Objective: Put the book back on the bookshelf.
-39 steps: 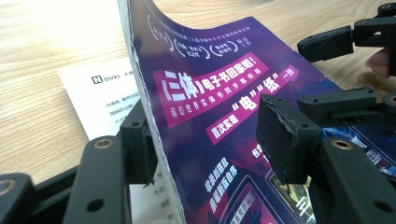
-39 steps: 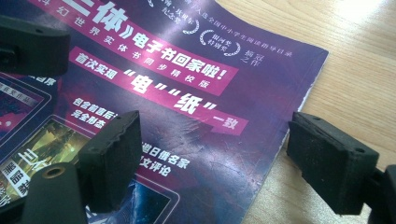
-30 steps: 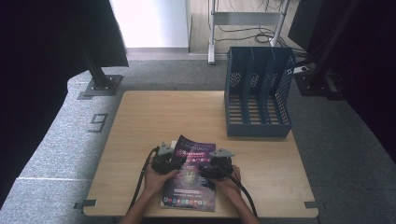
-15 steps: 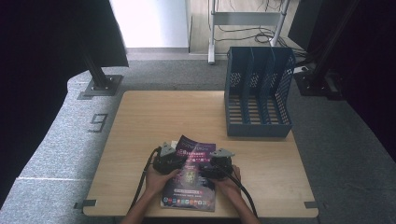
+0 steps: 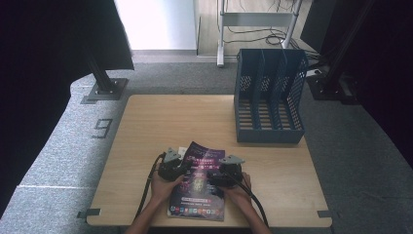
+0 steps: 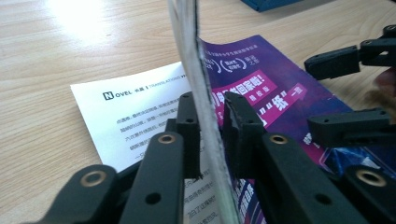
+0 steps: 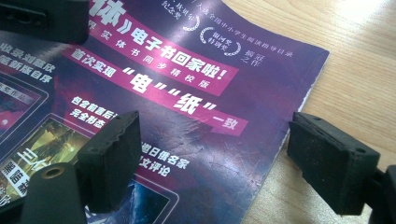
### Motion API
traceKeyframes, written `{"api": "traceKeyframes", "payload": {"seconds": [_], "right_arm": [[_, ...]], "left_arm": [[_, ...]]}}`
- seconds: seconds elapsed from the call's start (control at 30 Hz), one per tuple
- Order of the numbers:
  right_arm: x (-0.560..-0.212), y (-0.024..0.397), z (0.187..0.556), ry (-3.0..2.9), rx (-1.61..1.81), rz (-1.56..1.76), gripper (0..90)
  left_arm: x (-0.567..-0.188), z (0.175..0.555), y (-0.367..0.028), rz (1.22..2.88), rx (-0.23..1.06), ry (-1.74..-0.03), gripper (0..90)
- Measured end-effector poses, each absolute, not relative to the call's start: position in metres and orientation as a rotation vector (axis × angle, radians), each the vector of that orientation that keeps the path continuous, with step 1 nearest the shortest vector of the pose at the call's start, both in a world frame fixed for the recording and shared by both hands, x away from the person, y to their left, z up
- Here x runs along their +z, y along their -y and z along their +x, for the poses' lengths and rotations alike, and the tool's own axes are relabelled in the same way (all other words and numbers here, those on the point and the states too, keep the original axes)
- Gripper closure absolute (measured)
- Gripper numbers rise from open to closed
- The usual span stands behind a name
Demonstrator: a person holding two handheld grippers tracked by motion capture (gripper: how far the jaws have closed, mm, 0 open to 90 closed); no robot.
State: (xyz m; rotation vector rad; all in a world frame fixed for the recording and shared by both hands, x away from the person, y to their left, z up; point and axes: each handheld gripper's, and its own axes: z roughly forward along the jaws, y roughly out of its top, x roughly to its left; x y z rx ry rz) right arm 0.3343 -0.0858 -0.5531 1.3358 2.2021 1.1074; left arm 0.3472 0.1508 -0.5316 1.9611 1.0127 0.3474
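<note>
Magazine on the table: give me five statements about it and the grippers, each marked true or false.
1. The left gripper has a lifted edge of the magazine between its jaws. True.
2. The right gripper is shut. False: its jaws stand wide open over the cover.
3. The magazine stands inside the blue file rack. False: it lies on the table.
4. A white printed sheet lies beside the magazine. True.
5. The magazine cover is green. False: it is purple.

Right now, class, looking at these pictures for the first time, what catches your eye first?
The purple magazine at the table's near edge, with the left gripper closing on its lifted pages and the right gripper open over its cover. Behind, at the far right, stands a blue file rack.
</note>
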Motion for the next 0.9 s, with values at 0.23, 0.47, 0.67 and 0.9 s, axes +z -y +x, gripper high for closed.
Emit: {"api": "traceKeyframes", "payload": {"seconds": [0.23,0.47,0.67,0.9], "right_arm": [[-0.553,0.086,0.334,-2.202,1.107,1.334,17.4],[-0.553,0.086,0.335,-2.202,1.110,1.330,17.4],[-0.552,0.086,0.334,-2.204,1.110,1.315,19.4],[-0.547,0.092,0.333,-2.160,1.130,1.308,21.4]], "left_arm": [[-0.530,0.344,-0.149,1.931,0.351,-0.984,84.3],[-0.526,0.341,-0.149,1.904,0.355,-0.953,86.2],[-0.524,0.340,-0.150,1.886,0.342,-0.932,86.8],[-0.519,0.337,-0.150,1.862,0.337,-0.900,87.3]]}}
